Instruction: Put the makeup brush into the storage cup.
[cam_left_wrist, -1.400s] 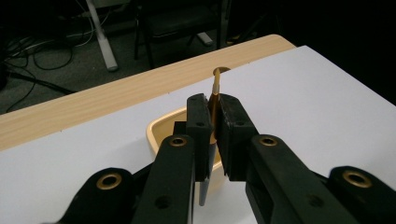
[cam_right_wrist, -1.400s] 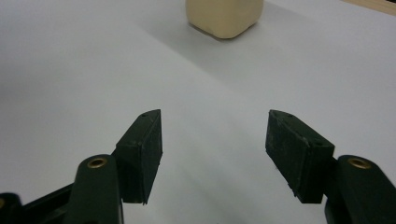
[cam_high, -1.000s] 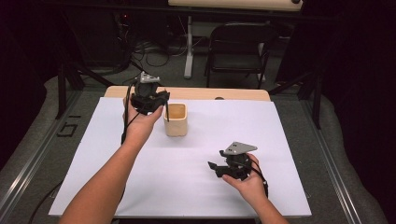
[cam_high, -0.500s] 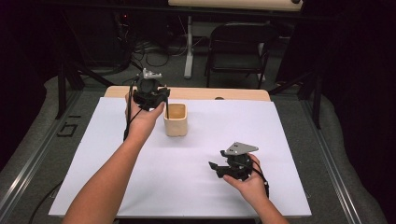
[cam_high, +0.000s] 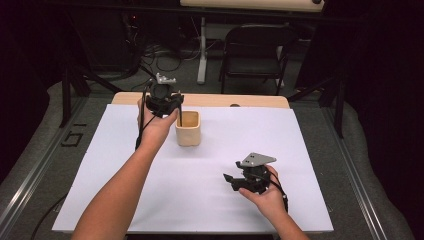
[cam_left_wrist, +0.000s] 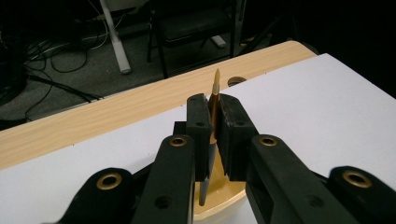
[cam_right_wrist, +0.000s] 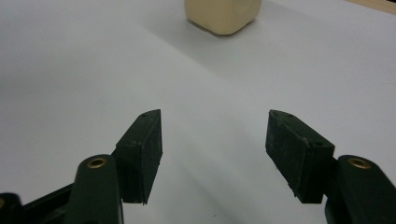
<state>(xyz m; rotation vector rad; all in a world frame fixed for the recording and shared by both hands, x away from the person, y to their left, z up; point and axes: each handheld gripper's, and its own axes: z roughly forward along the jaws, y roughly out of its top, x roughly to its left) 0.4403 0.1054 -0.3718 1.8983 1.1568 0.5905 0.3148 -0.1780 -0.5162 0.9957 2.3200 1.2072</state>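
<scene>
Left gripper view: the left gripper (cam_left_wrist: 214, 135) clamps a gold-tipped pen (cam_left_wrist: 215, 100) above the beige cup (cam_left_wrist: 224, 200); the right gripper (cam_right_wrist: 215, 156) rests spread wide, empty.

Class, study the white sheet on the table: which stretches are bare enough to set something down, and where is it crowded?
Bare: the white sheet between the beige cup and the right gripper, and its left part beside the forearm. Crowded: the far edge, where the left gripper holds a pencil over the cup.

Cup (cam_high: 188, 131) on white-covered table (cam_high: 125, 197)
</scene>
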